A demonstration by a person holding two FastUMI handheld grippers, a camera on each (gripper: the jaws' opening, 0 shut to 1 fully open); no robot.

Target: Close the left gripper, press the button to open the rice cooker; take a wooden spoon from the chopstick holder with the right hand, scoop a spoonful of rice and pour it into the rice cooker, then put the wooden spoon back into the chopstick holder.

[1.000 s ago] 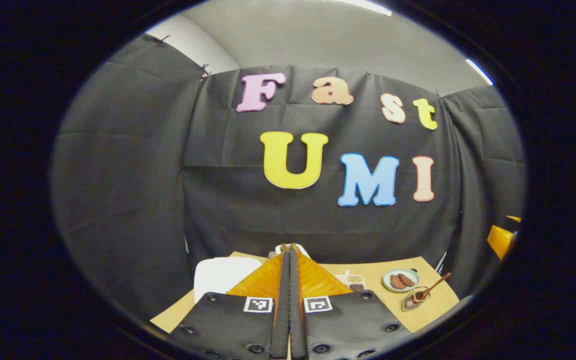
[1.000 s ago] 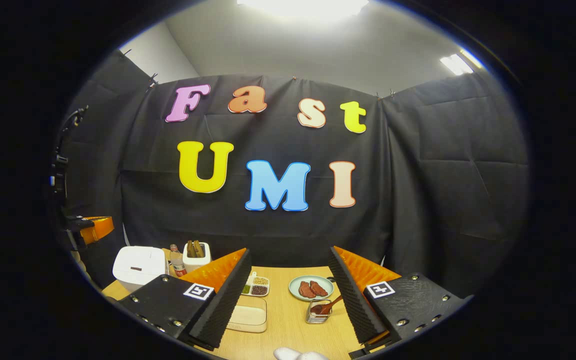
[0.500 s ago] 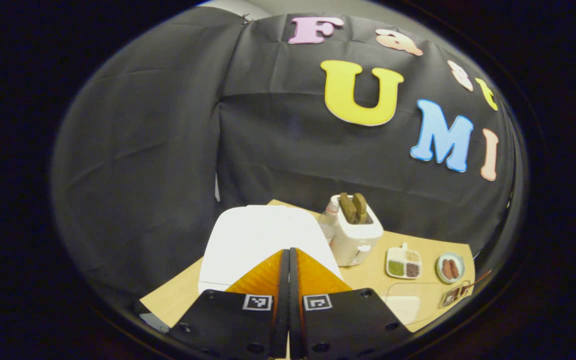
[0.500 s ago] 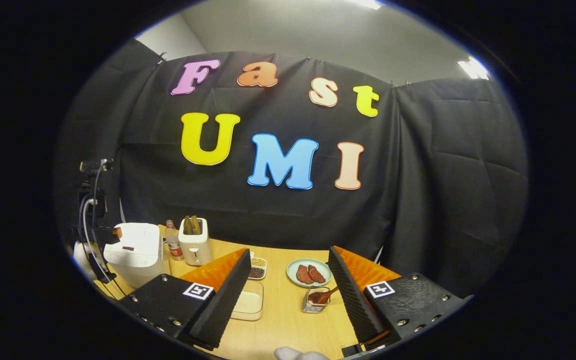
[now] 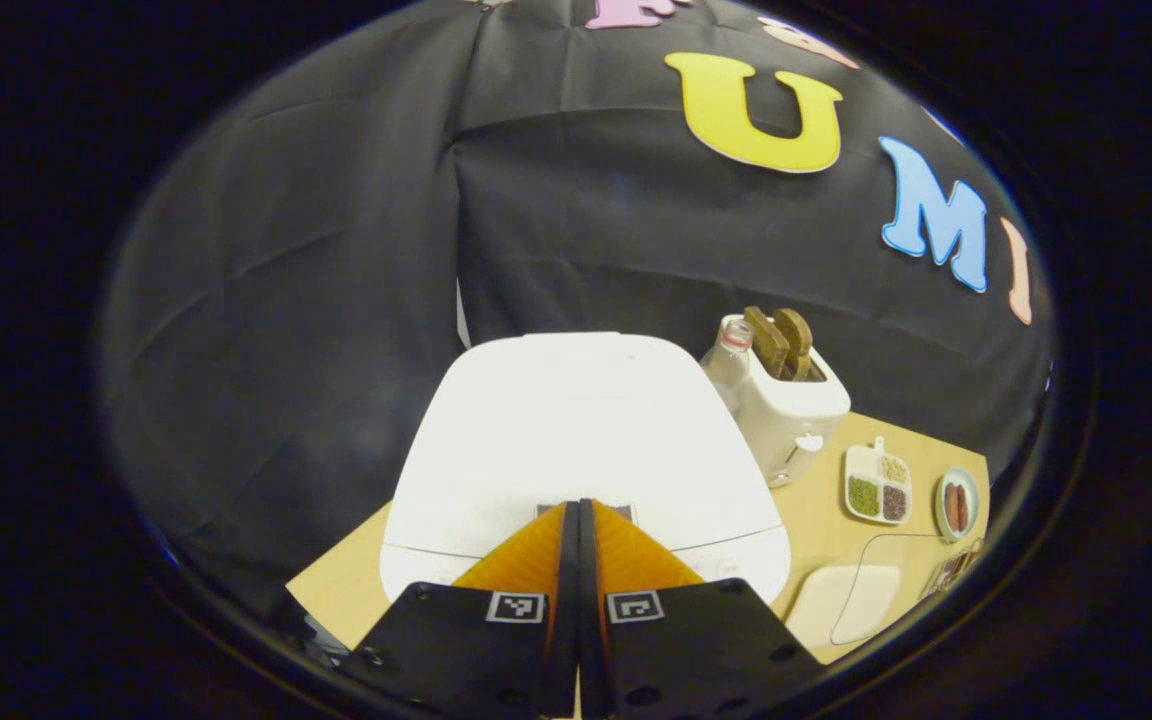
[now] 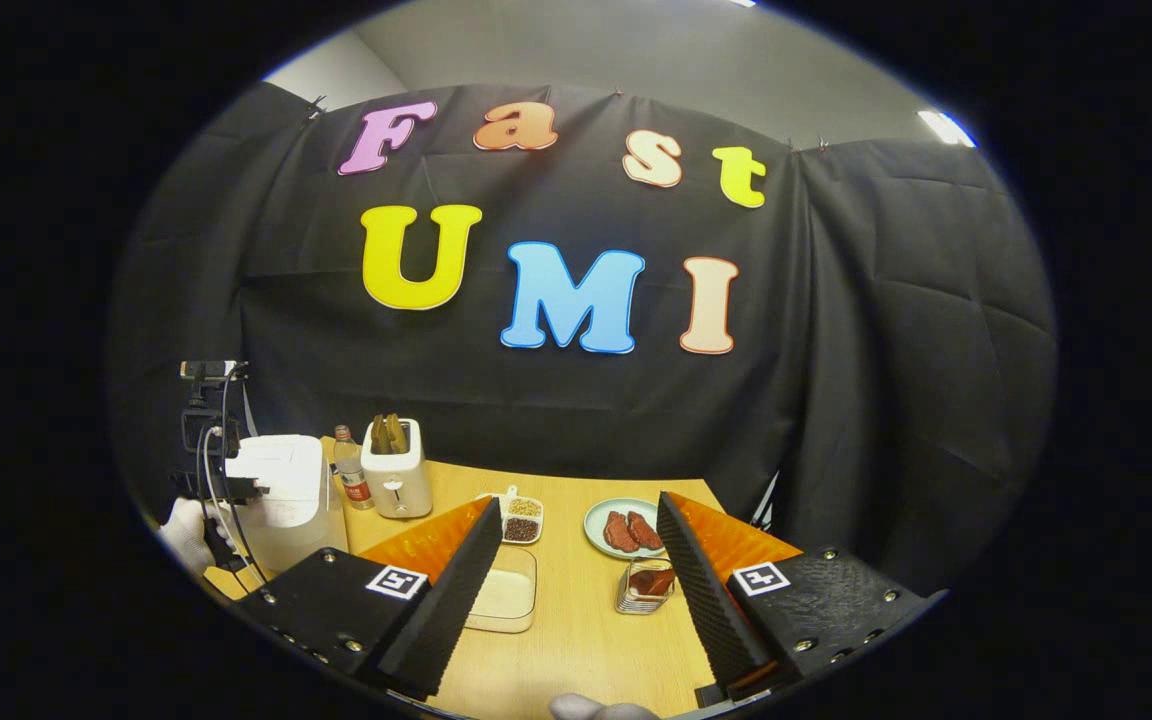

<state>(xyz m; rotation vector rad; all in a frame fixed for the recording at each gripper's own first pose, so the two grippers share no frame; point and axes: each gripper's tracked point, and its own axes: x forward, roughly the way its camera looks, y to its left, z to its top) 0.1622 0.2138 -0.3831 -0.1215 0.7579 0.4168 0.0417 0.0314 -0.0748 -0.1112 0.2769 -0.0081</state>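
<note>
Closing in on the white rice cooker with the left gripper, jaws pressed together and holding nothing, tips pointing at the dark button on the front edge of the lid; contact not clear. Lid still down, so judging the opening step as under way, not done. Waiting with the right gripper, jaws spread wide and empty, above the wooden table. Standing untouched in the chopstick holder, near the right finger: the wooden spoon. Sitting between the fingers, the clear rice container. Remaining: spoon pickup, scooping, pouring, returning.
</note>
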